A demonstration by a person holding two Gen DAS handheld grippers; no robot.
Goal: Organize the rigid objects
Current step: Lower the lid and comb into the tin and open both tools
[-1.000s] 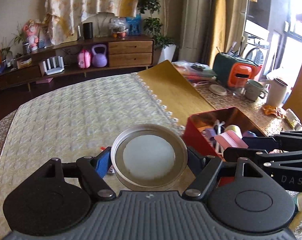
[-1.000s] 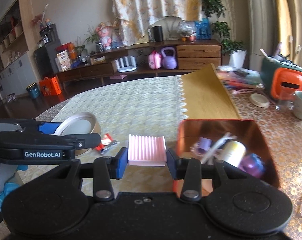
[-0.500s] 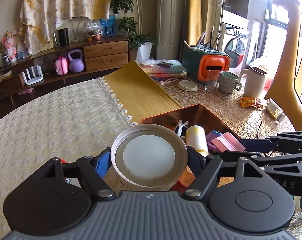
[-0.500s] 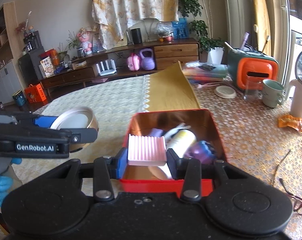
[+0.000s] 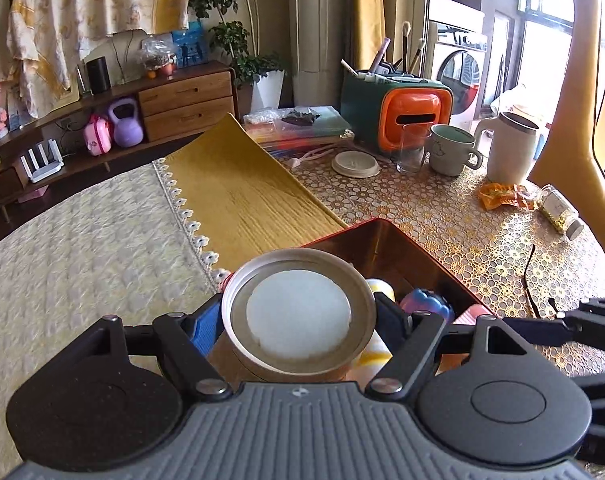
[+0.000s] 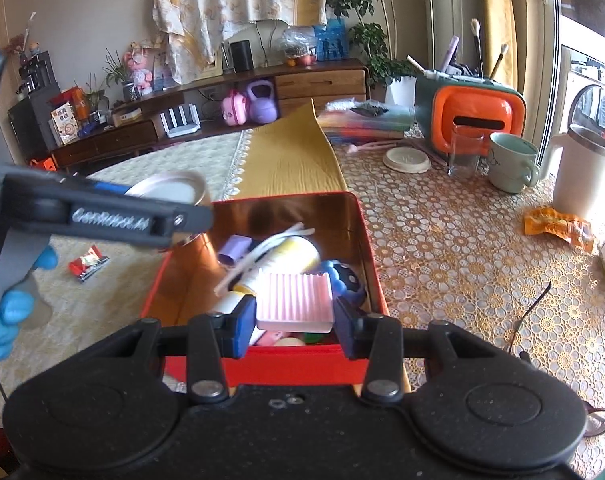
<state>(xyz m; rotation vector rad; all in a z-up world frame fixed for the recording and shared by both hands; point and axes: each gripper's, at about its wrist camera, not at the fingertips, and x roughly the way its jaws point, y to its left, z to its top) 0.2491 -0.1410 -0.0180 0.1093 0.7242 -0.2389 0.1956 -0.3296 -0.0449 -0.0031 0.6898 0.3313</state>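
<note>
Pinching a round tin (image 5: 298, 316), the left claw (image 5: 298, 320) hovers above the red box (image 6: 354, 240); the right claw (image 6: 294, 316) grips a pink ridged pad (image 6: 294, 300).

Daylight floods in from the window (image 5: 562, 40) at upper right of the left view, blown out to white there. The red box's (image 6: 286, 210) inner walls show coppery glare. Both views bow strongly at the edges. At the right view's left edge the left gripper (image 6: 102, 216) is motion-blurred, its lettering smeared.
</note>
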